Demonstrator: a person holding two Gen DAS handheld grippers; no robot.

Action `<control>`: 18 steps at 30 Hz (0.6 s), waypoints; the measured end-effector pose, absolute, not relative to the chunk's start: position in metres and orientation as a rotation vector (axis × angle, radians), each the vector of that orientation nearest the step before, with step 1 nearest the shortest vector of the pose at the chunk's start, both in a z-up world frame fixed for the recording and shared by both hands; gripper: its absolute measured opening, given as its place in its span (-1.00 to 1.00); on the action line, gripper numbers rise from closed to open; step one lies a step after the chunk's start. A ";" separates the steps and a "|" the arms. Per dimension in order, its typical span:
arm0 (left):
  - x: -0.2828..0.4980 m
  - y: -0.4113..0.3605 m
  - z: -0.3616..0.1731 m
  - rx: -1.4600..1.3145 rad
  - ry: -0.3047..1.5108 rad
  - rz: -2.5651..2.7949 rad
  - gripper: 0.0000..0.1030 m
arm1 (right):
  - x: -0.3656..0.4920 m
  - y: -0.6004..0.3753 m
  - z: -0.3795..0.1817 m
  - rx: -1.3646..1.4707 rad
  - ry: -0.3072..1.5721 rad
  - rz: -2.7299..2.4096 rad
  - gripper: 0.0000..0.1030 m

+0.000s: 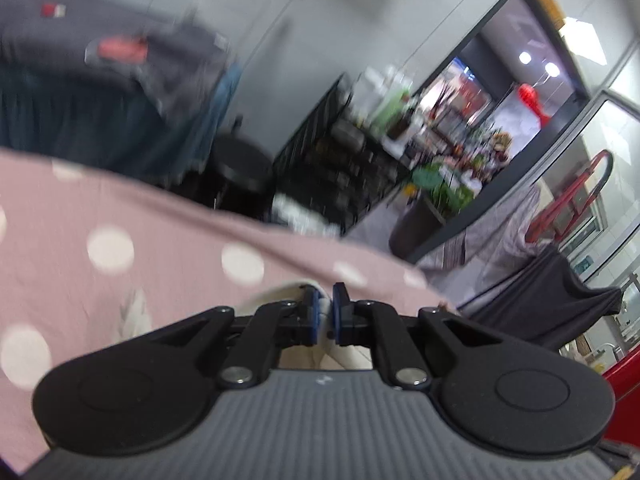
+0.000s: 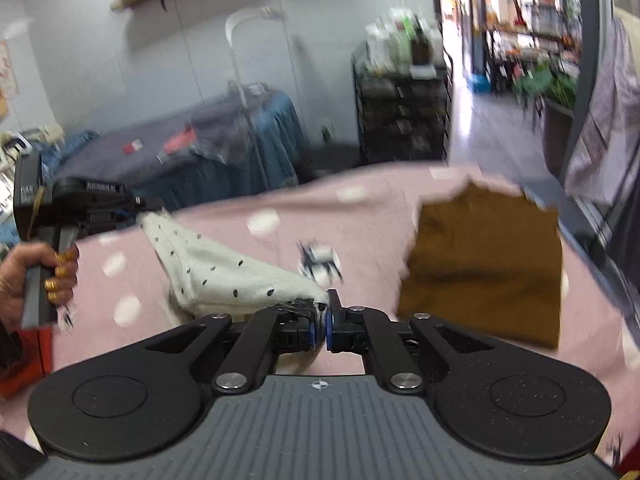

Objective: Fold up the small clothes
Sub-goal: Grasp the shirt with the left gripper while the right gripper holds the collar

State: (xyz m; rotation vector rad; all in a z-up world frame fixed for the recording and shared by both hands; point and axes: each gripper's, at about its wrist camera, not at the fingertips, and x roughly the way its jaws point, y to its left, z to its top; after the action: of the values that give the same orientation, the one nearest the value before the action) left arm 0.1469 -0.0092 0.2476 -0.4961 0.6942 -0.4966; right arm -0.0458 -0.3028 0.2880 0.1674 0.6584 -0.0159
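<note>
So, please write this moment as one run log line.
left tongs: shut on white black-dotted cloth garment | right tongs: shut on same garment | folded brown cloth: on pink dotted cover

Both grippers look the same: a grey ribbed body, two big black round discs at the sides, black linkage arms with silver screws, and black fingers (image 1: 307, 312) with blue pads. The person's hand (image 2: 24, 280) has gold-painted nails. There's a small round mark on the right gripper (image 2: 320, 322) body.

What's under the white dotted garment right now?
Pink polka-dot cloth lies below the white dotted garment, which hangs between both claws. The part directly beneath its sagging middle is covered.
</note>
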 end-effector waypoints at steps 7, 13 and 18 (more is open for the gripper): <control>0.080 0.062 0.414 -0.468 0.292 -0.442 -0.88 | -0.040 -0.262 0.410 0.061 0.300 0.215 -0.88; 0.013 0.107 0.499 -0.424 0.130 -0.374 -0.88 | -0.044 -0.254 0.463 0.075 0.147 0.290 -0.88; -0.055 0.128 0.545 -0.356 0.041 -0.335 -0.88 | -0.056 -0.244 0.492 0.044 0.122 0.359 -0.88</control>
State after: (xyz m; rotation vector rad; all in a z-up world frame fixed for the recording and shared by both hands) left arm -0.0545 0.1278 0.5451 -0.3564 0.0405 -0.3350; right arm -0.0561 -0.2444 0.4923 0.0440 0.1219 0.3588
